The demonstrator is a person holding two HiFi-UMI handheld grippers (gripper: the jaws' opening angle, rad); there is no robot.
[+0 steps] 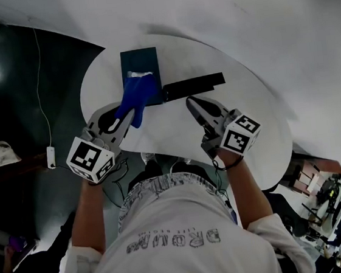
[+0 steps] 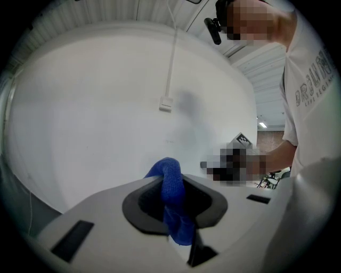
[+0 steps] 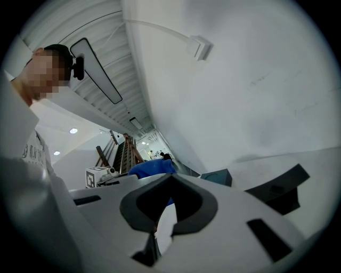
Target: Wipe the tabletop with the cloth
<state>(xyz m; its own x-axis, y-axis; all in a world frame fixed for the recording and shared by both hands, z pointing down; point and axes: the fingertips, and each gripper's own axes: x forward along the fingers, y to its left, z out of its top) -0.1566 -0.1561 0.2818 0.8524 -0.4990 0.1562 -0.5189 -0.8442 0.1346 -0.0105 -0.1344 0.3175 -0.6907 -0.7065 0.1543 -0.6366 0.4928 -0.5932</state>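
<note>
**Blue cloth pinched in the left gripper above a white table**

A person's pale printed T-shirt (image 1: 174, 224) fills the bottom of the head view, and both bare forearms reach forward from it over the near rim of a white rounded tabletop (image 1: 254, 117). The left gripper (image 1: 123, 116) has its 2 jaws closed tight on a blue cloth (image 1: 138, 93). In the left gripper view the cloth (image 2: 171, 186) runs as a folded band up through the hollow between the pads and bulges out beyond them. From above, the free part of the cloth lies over the near end of a dark flat rectangular item (image 1: 139, 63) on the far left part of the table. Whether the cloth presses on the surface cannot be told. A black bar (image 1: 193, 86) lies just right of that item, touching its near corner. The right gripper (image 1: 195, 107) hovers close to the bar's near side. Its jaws are drawn together to a thin slit with nothing held between them, as the right gripper view (image 3: 164, 210) shows. A white cable (image 1: 42, 92) trails across the dark floor left of the table.
</note>
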